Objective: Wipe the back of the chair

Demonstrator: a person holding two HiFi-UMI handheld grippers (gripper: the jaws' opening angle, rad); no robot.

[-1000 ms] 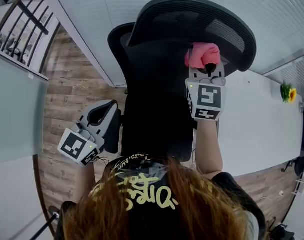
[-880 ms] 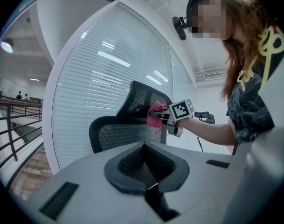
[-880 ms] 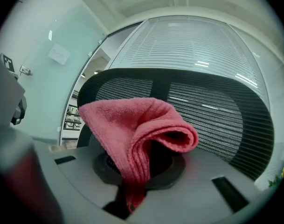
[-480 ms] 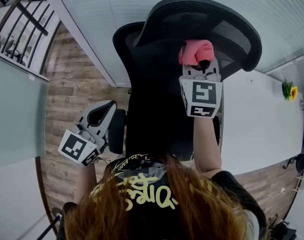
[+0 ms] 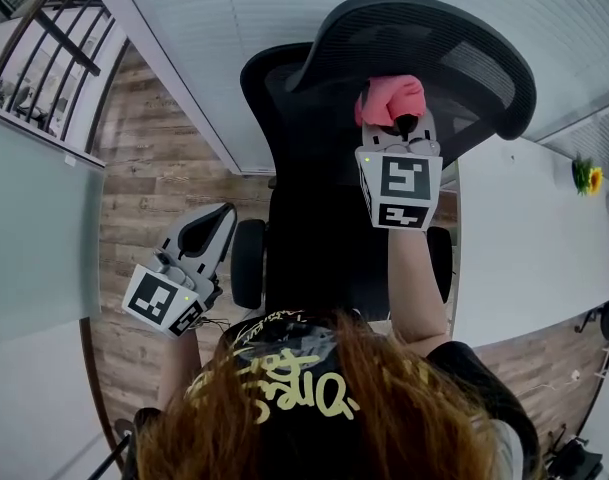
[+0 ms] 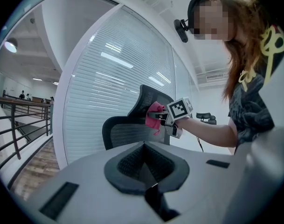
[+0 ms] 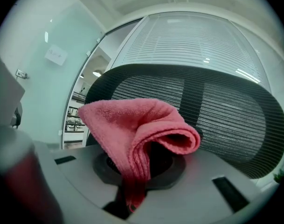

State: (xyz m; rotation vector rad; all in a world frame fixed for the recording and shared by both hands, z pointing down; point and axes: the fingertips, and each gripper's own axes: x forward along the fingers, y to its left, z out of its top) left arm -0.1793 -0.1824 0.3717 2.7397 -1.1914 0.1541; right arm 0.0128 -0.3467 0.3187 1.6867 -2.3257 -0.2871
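White table [image 5: 524,258], wooden floor [image 5: 144,183]

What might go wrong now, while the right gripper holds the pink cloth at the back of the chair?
1. The right gripper pinches only a fold of the pink cloth; dragging over the mesh chair back may pull it out.
2. The left gripper hangs apart from the chair, so nothing steadies it; a push may turn it away.

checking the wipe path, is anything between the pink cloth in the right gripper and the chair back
Nothing visible does. The right gripper holds the pink cloth just in front of the chair back.
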